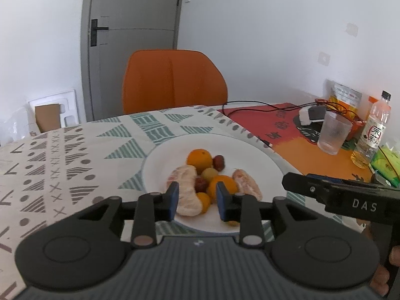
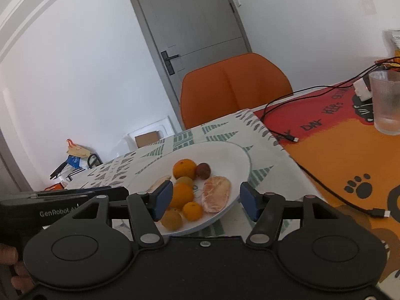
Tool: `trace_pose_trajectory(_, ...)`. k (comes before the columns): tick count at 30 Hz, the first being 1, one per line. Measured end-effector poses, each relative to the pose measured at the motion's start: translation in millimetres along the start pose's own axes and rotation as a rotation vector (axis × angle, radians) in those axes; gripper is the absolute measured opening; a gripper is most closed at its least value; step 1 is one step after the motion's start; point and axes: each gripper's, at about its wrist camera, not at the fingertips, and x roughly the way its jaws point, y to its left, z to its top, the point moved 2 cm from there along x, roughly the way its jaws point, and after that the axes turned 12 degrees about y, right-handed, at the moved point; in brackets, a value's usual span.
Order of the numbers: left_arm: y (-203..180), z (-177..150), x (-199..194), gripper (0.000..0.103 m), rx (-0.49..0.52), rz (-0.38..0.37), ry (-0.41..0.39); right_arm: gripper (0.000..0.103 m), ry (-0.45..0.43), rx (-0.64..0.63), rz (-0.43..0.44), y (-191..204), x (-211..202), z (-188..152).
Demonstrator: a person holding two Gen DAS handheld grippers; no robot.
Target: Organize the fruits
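Observation:
A white plate on the patterned tablecloth holds several fruits: an orange, smaller oranges, a red jujube, a green fruit and two peeled pomelo pieces. My left gripper is open and empty, hovering over the plate's near edge. My right gripper is open and empty over the plate, with the pomelo piece and oranges seen between its fingers. The right gripper's body shows in the left wrist view.
An orange chair stands behind the table. On the red-orange mat at right are a clear plastic cup, a tea bottle, a white charger with black cables and snack packets. A loose cable end lies on the mat.

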Motion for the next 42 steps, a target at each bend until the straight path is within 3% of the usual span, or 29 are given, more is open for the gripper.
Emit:
trace_pose_trajectory(8,19.5,-5.5,-19.7,0.056,-0.036,0.023,-0.026,0.064,0.014,-0.011,0.012,15.5,2.1,0.3)
trace_pose_trajectory(13,31.8,-11.6,-30.9,0.065,-0.058,0.043,-0.043,0.077,0.008,-0.032,0.001,29.1,0.4,-1.8)
trace_pose_trajectory(15,37.5,-12.7,-36.2,0.079,-0.081,0.061,-0.054,0.080,0.005,-0.037,0.002,33.4,-0.9,-2.6)
trace_pose_trajectory(21,53.5,-15.5,-56.5,0.094,-0.142,0.091,-0.112,0.093,0.003,-0.051,0.003,44.4,-4.0,-3.1)
trace_pose_trajectory(25,63.7,-19.0,-63.8,0.097,-0.169,0.089,-0.103,0.103,-0.009,-0.058,0.008,53.0,-8.0,-1.8)
trace_pose_trajectory(42,96.6,-47.7,-101.0,0.101,-0.223,0.148,-0.083,0.103,0.032,-0.062,0.043,90.0,-7.4,-14.8)
